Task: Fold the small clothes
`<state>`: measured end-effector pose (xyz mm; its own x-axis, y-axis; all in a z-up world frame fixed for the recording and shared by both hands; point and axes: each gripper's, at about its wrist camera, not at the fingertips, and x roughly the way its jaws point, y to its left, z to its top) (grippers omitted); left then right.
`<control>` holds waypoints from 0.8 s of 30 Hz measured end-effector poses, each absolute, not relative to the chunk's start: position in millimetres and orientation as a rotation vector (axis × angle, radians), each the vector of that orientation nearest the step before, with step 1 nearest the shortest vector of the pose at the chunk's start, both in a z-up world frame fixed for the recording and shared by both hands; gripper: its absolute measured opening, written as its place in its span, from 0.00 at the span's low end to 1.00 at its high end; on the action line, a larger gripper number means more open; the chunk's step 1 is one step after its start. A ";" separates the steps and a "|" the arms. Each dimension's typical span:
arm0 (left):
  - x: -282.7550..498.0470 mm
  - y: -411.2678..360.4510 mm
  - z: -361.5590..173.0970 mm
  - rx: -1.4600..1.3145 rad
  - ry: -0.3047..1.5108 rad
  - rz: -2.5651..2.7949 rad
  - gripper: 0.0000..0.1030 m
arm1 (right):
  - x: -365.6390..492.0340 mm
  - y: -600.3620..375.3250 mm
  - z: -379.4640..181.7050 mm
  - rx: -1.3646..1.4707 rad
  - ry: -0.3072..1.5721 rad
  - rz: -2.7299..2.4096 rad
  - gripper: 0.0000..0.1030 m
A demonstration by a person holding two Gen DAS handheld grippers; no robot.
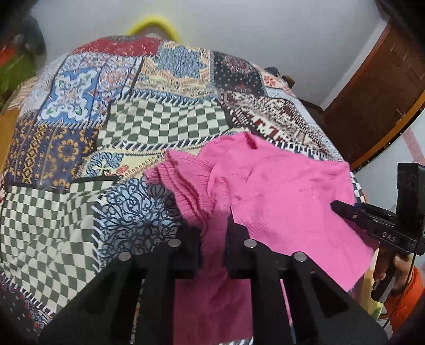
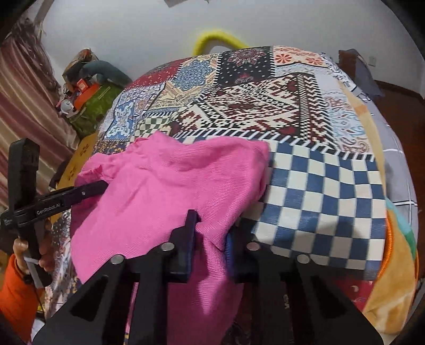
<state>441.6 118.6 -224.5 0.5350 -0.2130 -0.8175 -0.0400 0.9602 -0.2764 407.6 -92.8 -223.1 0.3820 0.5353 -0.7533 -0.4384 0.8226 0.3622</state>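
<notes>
A small pink knit garment (image 1: 279, 191) lies on a patchwork-patterned bedspread (image 1: 159, 119), its near edge hanging over the front. My left gripper (image 1: 212, 233) is shut on a bunch of the pink fabric near its ribbed cuff (image 1: 183, 185). My right gripper (image 2: 209, 236) is shut on a fold of the same garment (image 2: 170, 180) at its near right edge. Each gripper shows in the other's view: the right one (image 1: 342, 207) at the garment's right side, the left one (image 2: 98, 187) at its left side.
The bedspread (image 2: 318, 191) covers a bed against a white wall. A yellow curved object (image 1: 156, 25) stands behind the bed. Clutter and a green box (image 2: 90, 106) sit to the left, a wooden door (image 1: 372, 100) to the right.
</notes>
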 end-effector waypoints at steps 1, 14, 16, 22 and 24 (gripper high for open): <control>437.1 119.5 -218.4 -0.266 0.992 -0.108 0.11 | 403.6 -91.8 -218.1 0.098 0.983 0.625 0.13; 313.2 139.8 -99.0 -0.238 0.794 -0.134 0.10 | 286.8 -75.5 -97.8 0.065 0.721 0.811 0.11; 291.2 149.4 -87.0 -0.239 0.779 -0.118 0.10 | 271.5 -70.2 -91.7 0.069 0.709 0.834 0.11; 245.5 178.8 -98.5 -0.282 0.814 -0.075 0.10 | 232.2 -45.9 -101.2 0.077 0.756 0.904 0.11; 240.5 185.4 -114.6 -0.296 0.855 -0.067 0.10 | 227.3 -36.6 -115.7 0.075 0.794 0.915 0.11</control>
